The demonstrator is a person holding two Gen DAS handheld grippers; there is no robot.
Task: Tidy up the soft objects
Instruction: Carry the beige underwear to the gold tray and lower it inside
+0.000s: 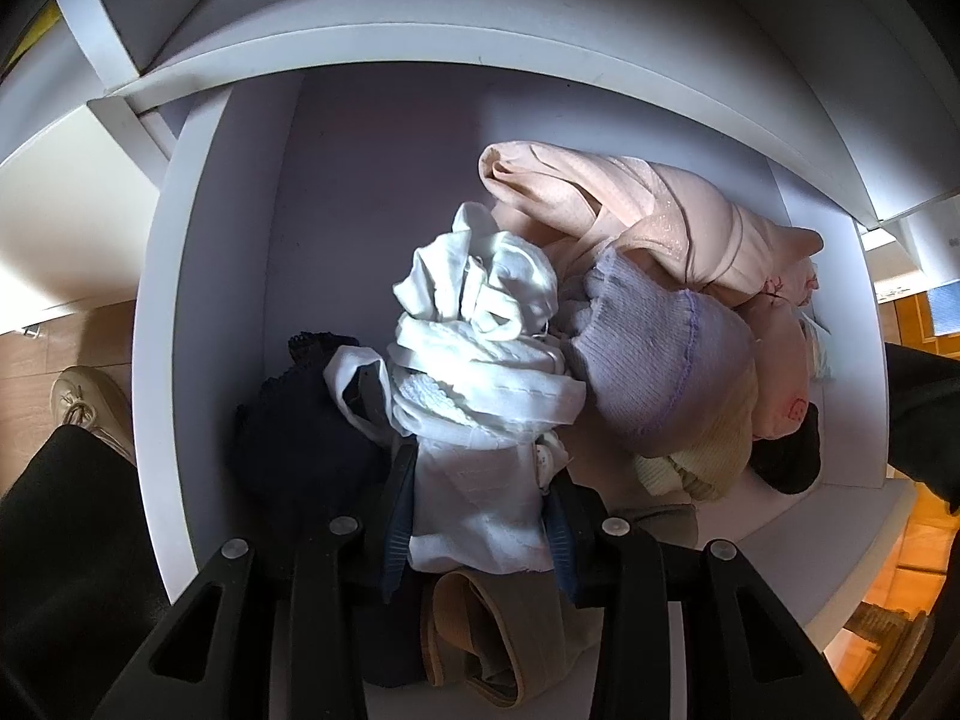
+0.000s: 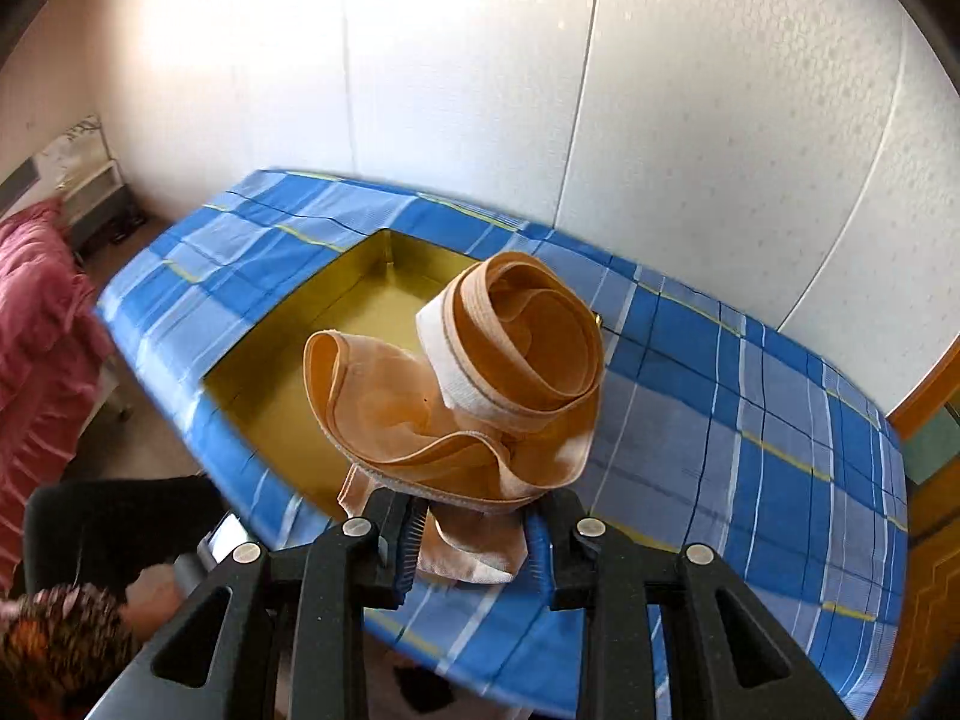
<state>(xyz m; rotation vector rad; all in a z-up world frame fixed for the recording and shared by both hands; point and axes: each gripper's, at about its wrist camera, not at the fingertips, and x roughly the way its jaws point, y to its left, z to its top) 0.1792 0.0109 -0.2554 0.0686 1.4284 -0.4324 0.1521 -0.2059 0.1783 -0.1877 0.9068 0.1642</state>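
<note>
Between the fingers of the left claw (image 1: 480, 516), a white cloth (image 1: 480, 420) is pinched, its bunched upper part rising above the blue pads; just under the claw lies a tan stocking (image 1: 474, 630); to the left of the cloth, a black lace garment (image 1: 300, 420); to the right, a lilac knit sock (image 1: 660, 354) touching the cloth, with a pale yellow sock (image 1: 714, 450) under it; beyond these, a pink garment (image 1: 660, 222); all sit in a white drawer (image 1: 168, 276). Right wrist view: right claw (image 2: 474, 546) pinching a bundle of tan stockings (image 2: 474, 384), held above the desk with its blue plaid cloth (image 2: 750, 420); behind the bundle, a gold box (image 2: 300, 330), open, resting on the plaid cloth; white wall panels (image 2: 660, 90) beyond.
</note>
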